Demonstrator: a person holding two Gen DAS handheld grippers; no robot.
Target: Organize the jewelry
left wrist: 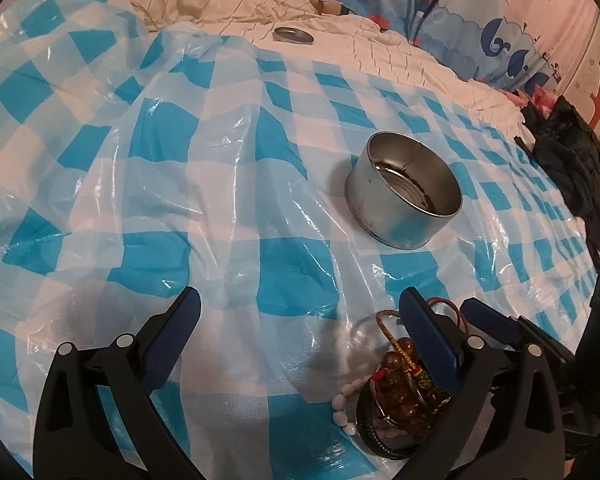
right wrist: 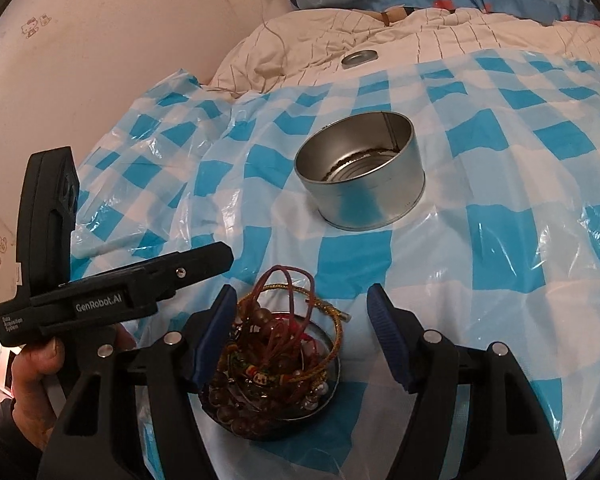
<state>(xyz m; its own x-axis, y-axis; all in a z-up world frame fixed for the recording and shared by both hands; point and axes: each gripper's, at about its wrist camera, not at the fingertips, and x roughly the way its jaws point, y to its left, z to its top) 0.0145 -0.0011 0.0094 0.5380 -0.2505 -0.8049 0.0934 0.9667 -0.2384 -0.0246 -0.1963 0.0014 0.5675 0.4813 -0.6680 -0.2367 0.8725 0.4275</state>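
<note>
A tangled heap of jewelry, with brown bead bracelets, red cords and a gold braided band, lies in a shallow round dish on the checked plastic sheet. My right gripper stands open around the heap, a fingertip on either side. In the left wrist view the same heap shows a white bead bracelet and a black braided band. My left gripper is open with nothing between its fingers, its right finger just in front of the heap. An open round metal tin stands beyond, upright.
The blue-and-white plastic sheet covers a soft, wrinkled bed. A round metal lid lies on the cream quilt at the back. Dark clothing sits at the right edge. A hand holds the left gripper, one finger reaching in.
</note>
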